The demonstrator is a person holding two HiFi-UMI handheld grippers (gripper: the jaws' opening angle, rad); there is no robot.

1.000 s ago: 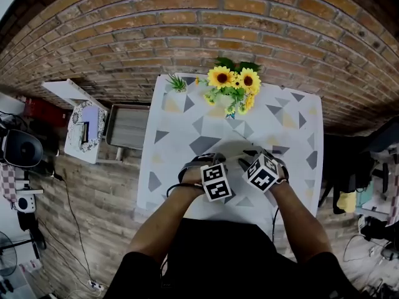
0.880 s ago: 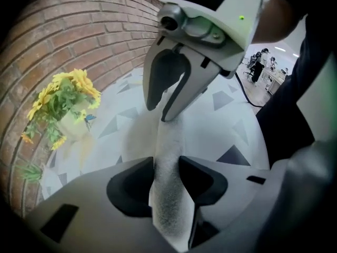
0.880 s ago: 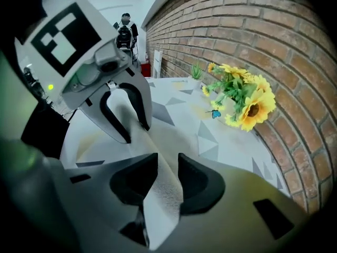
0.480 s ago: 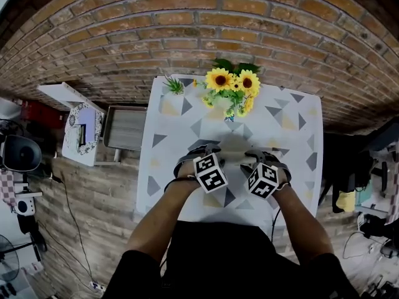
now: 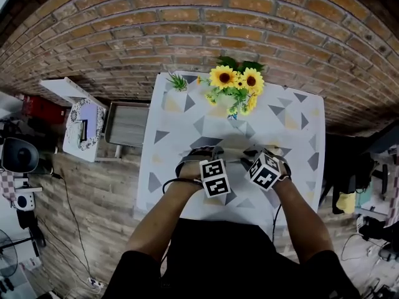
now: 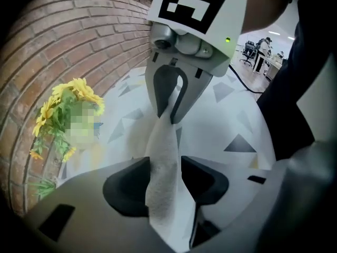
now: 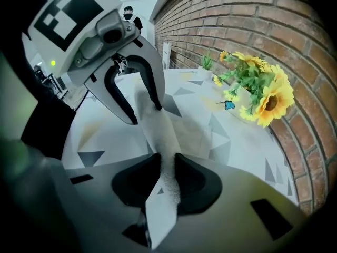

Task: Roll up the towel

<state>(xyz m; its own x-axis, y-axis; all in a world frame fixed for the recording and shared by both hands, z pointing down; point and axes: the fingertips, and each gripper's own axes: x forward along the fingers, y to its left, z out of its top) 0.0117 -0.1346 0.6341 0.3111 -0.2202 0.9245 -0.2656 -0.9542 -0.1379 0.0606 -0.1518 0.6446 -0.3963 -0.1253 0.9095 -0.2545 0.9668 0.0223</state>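
Observation:
A white towel (image 6: 163,157) is stretched in a narrow band between my two grippers, over a table (image 5: 293,129) covered in a triangle-patterned cloth. The left gripper (image 6: 166,174) has just been opening. The towel runs between its jaws and lies against one pad, with a slim gap at the other. The right gripper (image 7: 167,179) has just been closing, and both pads now press on the towel (image 7: 158,128). In the left gripper view the right gripper (image 6: 169,109) pinches the towel's far end. In the right gripper view the left gripper (image 7: 141,109) stands wide.
A vase of sunflowers (image 5: 234,86) and a small green plant (image 5: 176,81) stand at the table's far edge against the brick wall. Left of the table, on the wooden floor, are a grey tray (image 5: 128,126) and a white board (image 5: 81,120).
Both hands stay over the same spot in the middle of the table. Only slight shifts of the two marker cubes show.

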